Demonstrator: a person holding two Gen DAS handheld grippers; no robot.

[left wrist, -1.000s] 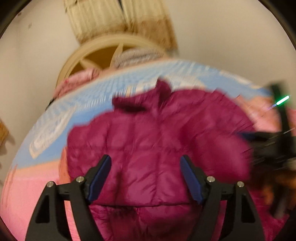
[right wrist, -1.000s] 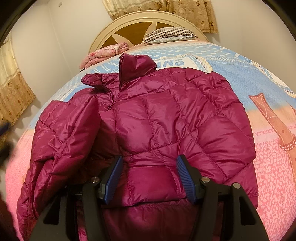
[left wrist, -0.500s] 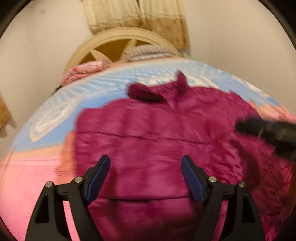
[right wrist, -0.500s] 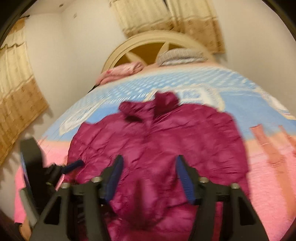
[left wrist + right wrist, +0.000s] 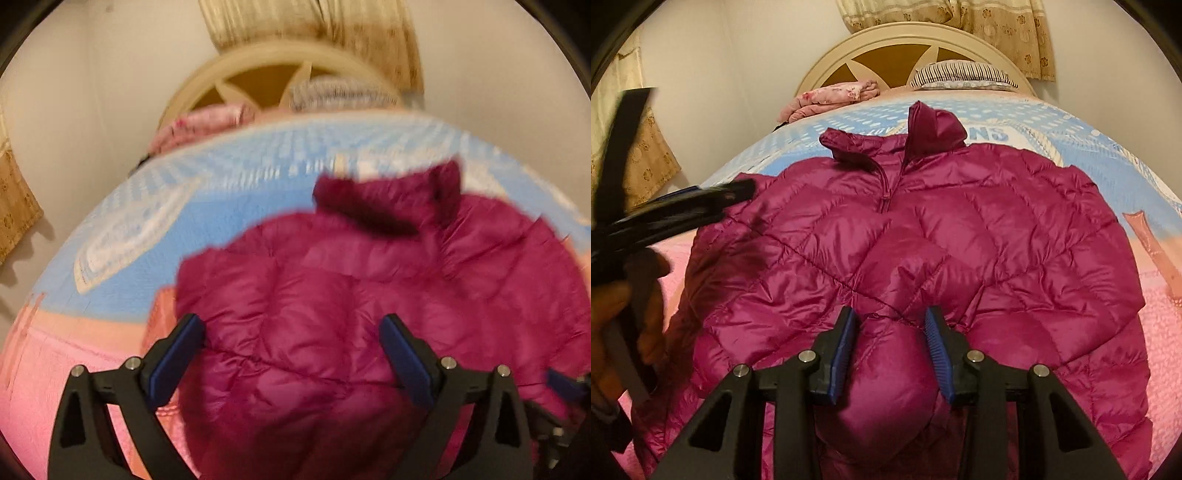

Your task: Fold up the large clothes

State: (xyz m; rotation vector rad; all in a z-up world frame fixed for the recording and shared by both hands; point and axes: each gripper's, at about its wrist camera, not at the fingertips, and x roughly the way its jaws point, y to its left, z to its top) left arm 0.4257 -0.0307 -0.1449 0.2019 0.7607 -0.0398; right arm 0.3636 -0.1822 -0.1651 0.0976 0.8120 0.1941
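Bedroom with pale walls, patterned beige curtains (image 5: 945,22) hanging behind a cream arched headboard (image 5: 916,48). Below it, a bed (image 5: 1089,147) covered by a spread printed blue toward the headboard and pink nearer the cameras.

Far left in the right wrist view: another curtain panel (image 5: 646,158) against the wall, and a hand (image 5: 624,321) wrapped around the handle of the left gripper (image 5: 713,199), blurred, reaching over the left shoulder of the jacket (image 5: 923,236). From its own camera, left gripper (image 5: 291,343) with blue-padded fingers spread wide apart, nothing between them, hovering above the jacket's near left portion; whether touching the fabric cannot be told through the blur.

Centre: magenta quilted puffer jacket spread front-up across the bed, collar toward the headboard, one collar flap standing upright, zip closed below the neck. Sleeve laid diagonally over the chest. Right gripper (image 5: 890,332) low over the jacket's near middle, fingers partly closed with a puffed bulge of jacket fabric sitting between the blue pads; firm clamping cannot be told.

Near the headboard: folded pink floral bedding (image 5: 831,98) on the left, striped pillow (image 5: 960,72) on the right.

Right: jacket's other shoulder and side draped flat, bedspread's pink pattern beside it.
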